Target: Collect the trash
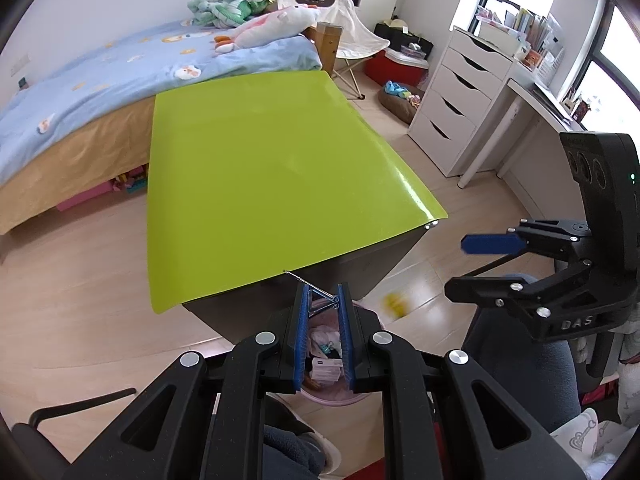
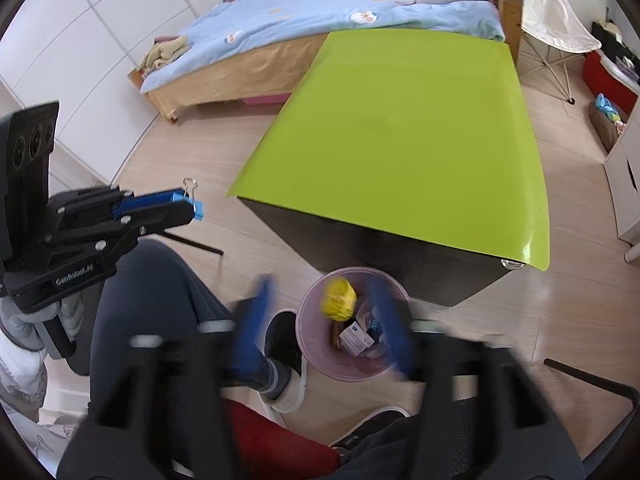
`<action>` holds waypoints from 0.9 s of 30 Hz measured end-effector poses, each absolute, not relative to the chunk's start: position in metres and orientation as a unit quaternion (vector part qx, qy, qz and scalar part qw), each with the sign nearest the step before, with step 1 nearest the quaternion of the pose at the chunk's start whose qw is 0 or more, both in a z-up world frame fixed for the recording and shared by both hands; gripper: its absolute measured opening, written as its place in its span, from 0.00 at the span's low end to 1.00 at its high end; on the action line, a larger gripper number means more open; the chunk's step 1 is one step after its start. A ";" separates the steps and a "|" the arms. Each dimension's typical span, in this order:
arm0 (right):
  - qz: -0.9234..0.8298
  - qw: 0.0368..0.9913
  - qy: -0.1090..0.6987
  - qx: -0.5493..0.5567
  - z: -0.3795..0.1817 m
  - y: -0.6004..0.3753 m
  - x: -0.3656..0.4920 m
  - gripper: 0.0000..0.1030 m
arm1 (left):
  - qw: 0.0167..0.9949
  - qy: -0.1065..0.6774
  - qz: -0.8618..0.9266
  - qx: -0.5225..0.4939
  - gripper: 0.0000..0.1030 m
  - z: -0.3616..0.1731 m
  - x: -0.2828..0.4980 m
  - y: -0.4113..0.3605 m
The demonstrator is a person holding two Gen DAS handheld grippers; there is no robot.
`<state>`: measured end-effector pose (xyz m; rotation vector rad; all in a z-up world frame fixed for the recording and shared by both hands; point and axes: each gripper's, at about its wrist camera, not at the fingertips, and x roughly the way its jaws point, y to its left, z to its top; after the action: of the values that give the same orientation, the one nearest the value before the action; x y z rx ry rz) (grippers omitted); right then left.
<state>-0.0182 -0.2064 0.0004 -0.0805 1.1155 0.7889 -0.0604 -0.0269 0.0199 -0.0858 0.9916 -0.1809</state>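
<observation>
Two grippers: left gripper (image 2: 198, 209) is clamped on a blue binder clip (image 2: 197, 209), wire handles trailing back-upward. Right gripper (image 2: 326, 322) gapes wide, empty; yellow wad (image 2: 339, 299) between its fingers, above the pink bin (image 2: 316, 360).

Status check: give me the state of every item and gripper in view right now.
left gripper: shut on blue binder clip.
right gripper: open, nothing between the pads.
yellow ball: blurred, loose above the bin.
pink bin: upright on the floor, holding trash.
green table: bare.
</observation>
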 end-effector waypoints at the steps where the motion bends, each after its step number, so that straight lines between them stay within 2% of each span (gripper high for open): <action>1: 0.361 0.777 0.515 -0.034 0.001 -0.208 -0.018 0.77 | 0.875 0.475 -0.088 -0.040 0.14 0.020 -0.060 -0.028; 2: 0.356 0.781 0.513 -0.031 0.003 -0.211 -0.017 0.87 | 0.874 0.475 -0.090 -0.040 0.14 0.020 -0.060 -0.029; 5: 0.336 0.793 0.507 -0.029 0.007 -0.220 -0.016 0.91 | 0.872 0.477 -0.101 -0.036 0.14 0.019 -0.059 -0.035; 15: 0.301 0.814 0.496 -0.014 0.020 -0.247 -0.014 0.93 | 0.864 0.480 -0.149 -0.022 0.17 0.020 -0.056 -0.061; 16: 0.300 0.815 0.496 -0.011 0.020 -0.249 -0.013 0.94 | 0.862 0.483 -0.152 -0.021 0.23 0.019 -0.056 -0.063; 17: 0.299 0.815 0.497 -0.009 0.020 -0.250 -0.013 0.94 | 0.862 0.483 -0.154 -0.021 0.39 0.018 -0.055 -0.064; 22: 0.299 0.815 0.496 -0.005 0.019 -0.253 -0.012 0.95 | 0.864 0.479 -0.149 -0.034 0.80 0.017 -0.051 -0.063; 24: 0.299 0.816 0.494 -0.005 0.019 -0.255 -0.013 0.97 | 0.865 0.478 -0.147 -0.038 0.84 0.018 -0.050 -0.061; 26: 0.298 0.818 0.492 -0.005 0.020 -0.255 -0.013 0.97 | 0.866 0.479 -0.139 -0.038 0.93 0.018 -0.050 -0.060; 27: 0.297 0.819 0.492 -0.005 0.021 -0.255 -0.013 0.97 | 0.866 0.479 -0.137 -0.039 0.93 0.018 -0.050 -0.058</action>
<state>-0.0132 -0.2549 0.0208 -0.0110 1.0474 0.6329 -0.0502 -0.0581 0.0180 -0.0821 1.0022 -0.2875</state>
